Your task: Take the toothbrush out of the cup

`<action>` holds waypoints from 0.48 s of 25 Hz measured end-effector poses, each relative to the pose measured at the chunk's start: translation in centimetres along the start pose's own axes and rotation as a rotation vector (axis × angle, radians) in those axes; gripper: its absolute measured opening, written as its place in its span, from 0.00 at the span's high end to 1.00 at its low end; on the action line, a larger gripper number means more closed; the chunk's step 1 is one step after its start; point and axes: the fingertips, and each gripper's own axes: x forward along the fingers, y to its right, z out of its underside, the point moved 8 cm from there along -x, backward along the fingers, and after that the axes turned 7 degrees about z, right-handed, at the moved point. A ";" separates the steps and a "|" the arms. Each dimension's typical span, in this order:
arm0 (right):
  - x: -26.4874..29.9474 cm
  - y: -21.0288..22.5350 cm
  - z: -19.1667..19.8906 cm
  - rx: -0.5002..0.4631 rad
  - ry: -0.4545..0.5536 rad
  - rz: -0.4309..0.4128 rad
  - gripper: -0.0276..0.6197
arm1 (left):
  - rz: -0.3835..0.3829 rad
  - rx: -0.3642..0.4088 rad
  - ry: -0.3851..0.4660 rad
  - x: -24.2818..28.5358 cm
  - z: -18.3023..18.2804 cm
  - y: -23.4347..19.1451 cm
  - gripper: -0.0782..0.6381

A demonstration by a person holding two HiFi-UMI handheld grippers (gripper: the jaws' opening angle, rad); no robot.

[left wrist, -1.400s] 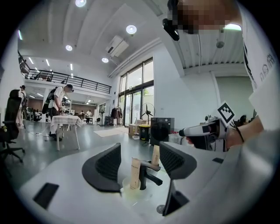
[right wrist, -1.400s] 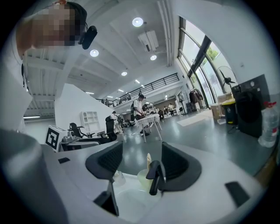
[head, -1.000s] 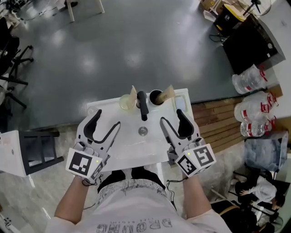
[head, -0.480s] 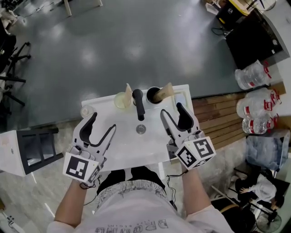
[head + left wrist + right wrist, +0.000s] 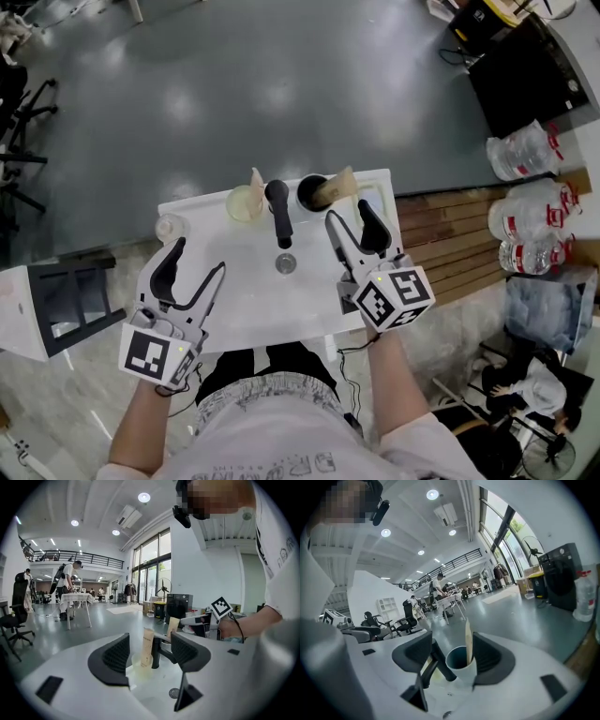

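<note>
"Right gripper view: why are the right tongs (image 5: pixel 453 639) hanging there with the jaws spread and nothing between them?"

"They are lining up, I think. The dark cup (image 5: pixel 461 667) is sitting right in the gap as that camera looks along the jaws, and the toothbrush (image 5: pixel 468 639) is standing in it. It is leaning against the right side of the rim with its top poking well above. The head view is showing the tips just near of the cup, not touching it."

"So the wide spread is for the cup?"

"More likely for the brush. Its tall, free end is giving the jaws something to close on above the rim, without knocking the cup."

"And the black tap (image 5: pixel 440 663) just left of the cup?"

"It is crowding that side, which is probably why the person is coming in from the near right."

"What are the left tongs (image 5: pixel 197 258) doing?"

"They are waiting over the near left of the white desk (image 5: pixel 244 309), jaws spread too and gripping nothing, well apart from both cups. They may be staying back to steady the cup if it tips."

"Both cups?"

"A clear cup (image 5: pixel 241 202) is standing left of the tap with a second brush (image 5: pixel 256 181) in it. The right tongs are pointing at the dark one, so I am taking that as the target."

"Is the job under way?"

"The grasp is not happening yet. The toothbrush is resting inside its cup at the far edge of the desk."
</note>
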 end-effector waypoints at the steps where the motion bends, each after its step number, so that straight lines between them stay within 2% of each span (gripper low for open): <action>1: 0.2 0.1 0.2 -0.001 -0.007 0.004 0.54 | -0.003 -0.001 -0.002 -0.2 0.1 0.0 0.49; 12: 2.4 1.4 1.0 -0.016 -0.037 0.029 0.54 | -0.031 -0.026 -0.016 -0.9 1.2 -0.5 0.49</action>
